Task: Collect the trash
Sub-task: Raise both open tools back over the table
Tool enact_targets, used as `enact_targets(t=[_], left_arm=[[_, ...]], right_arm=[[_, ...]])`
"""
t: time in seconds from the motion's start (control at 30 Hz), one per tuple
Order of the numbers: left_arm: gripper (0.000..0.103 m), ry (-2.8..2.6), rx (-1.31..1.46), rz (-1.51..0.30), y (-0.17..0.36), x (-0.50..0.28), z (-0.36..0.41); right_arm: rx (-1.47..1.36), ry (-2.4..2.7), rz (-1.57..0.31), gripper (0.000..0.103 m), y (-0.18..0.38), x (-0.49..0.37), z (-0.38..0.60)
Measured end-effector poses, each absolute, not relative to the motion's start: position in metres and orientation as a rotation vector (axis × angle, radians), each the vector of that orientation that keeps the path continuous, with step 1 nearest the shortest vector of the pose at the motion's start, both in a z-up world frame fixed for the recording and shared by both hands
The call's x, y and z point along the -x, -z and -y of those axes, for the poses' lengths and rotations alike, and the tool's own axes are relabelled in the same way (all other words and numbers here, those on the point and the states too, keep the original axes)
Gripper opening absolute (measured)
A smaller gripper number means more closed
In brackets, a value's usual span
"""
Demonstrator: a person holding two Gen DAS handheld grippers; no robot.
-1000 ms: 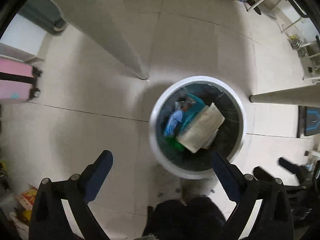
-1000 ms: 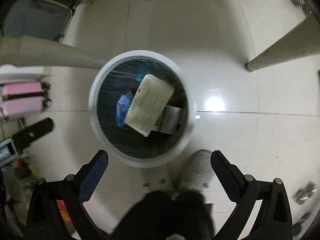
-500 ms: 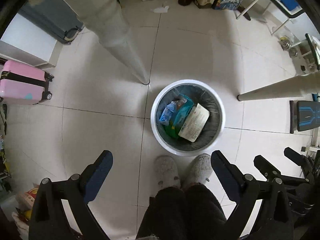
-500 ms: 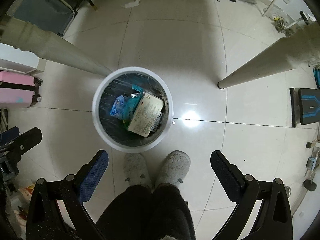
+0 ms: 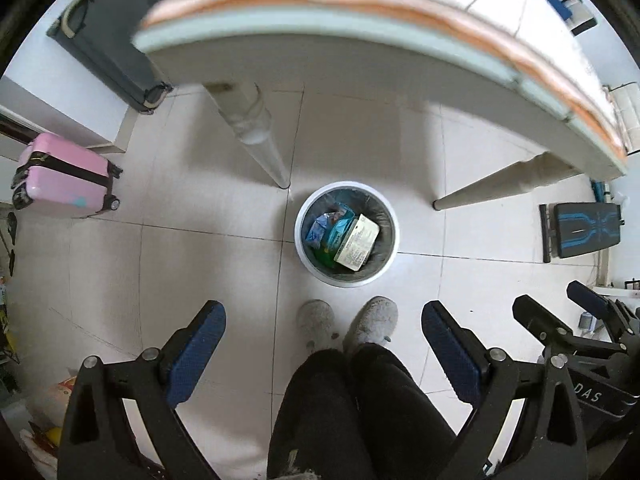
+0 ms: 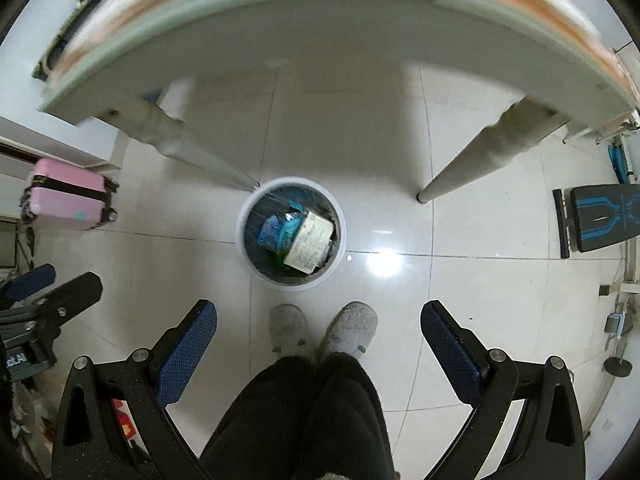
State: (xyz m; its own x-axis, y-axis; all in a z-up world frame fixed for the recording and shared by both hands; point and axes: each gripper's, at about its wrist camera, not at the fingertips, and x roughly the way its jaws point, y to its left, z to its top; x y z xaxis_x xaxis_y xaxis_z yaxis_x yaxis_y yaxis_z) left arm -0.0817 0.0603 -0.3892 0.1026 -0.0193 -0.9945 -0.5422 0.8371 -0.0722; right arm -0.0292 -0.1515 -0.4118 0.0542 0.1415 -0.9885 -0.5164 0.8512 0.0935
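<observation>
— Both of your grippers have risen well above the trash bin [image 5: 346, 234]; the table edge [image 5: 360, 40] now fills the top of each view.

— And the tongs?

— Your left gripper [image 5: 323, 350] and right gripper [image 6: 318, 347] are both spread wide, holding nothing. The trash, a printed box [image 6: 309, 247] and blue wrappers [image 6: 269, 233], lies inside the bin by your slippers [image 6: 320, 330], probably dropped from above.

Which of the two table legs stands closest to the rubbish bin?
The left table leg: its foot ends right at the rim of the white bin. The right table leg ends well clear of it, with bare floor between.
</observation>
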Motion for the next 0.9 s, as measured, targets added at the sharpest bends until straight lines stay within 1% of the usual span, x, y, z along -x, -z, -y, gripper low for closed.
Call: enact_targets(t=[0.2, 0.3, 0.53, 0.7, 0.8, 0.83, 0.9], left_arm=[[0.100, -0.383, 0.491, -1.378, 0.322, 0.098, -0.059], [0.100, -0.375, 0.476, -1.349, 0.298, 0.099, -0.062], [0.100, -0.415, 0.433, -1.264, 0.246, 0.075, -0.086], [0.100, -0.473, 0.365, -1.191, 0.222, 0.030, -0.108], [0.101, -0.494, 0.342, -1.169, 0.217, -0.016, -0.127], [0.103, -0.504, 0.341, -1.163, 0.217, -0.027, -0.131], [0.103, -0.527, 0.342, -1.151, 0.217, -0.068, -0.140]], right_arm=[[0.324, -0.535, -1.404, 0.103, 0.321, 0.051, 0.159], [0.322, -0.544, -1.389, 0.103, 0.285, 0.060, 0.160], [0.203, -0.555, -1.358, 0.103, 0.221, 0.054, 0.153], [0.119, -0.549, -1.314, 0.103, 0.190, 0.013, 0.139], [0.097, -0.537, -1.283, 0.103, 0.177, -0.034, 0.129], [0.097, -0.532, -1.279, 0.103, 0.177, -0.051, 0.127], [0.087, -0.511, -1.288, 0.103, 0.175, -0.093, 0.122]])
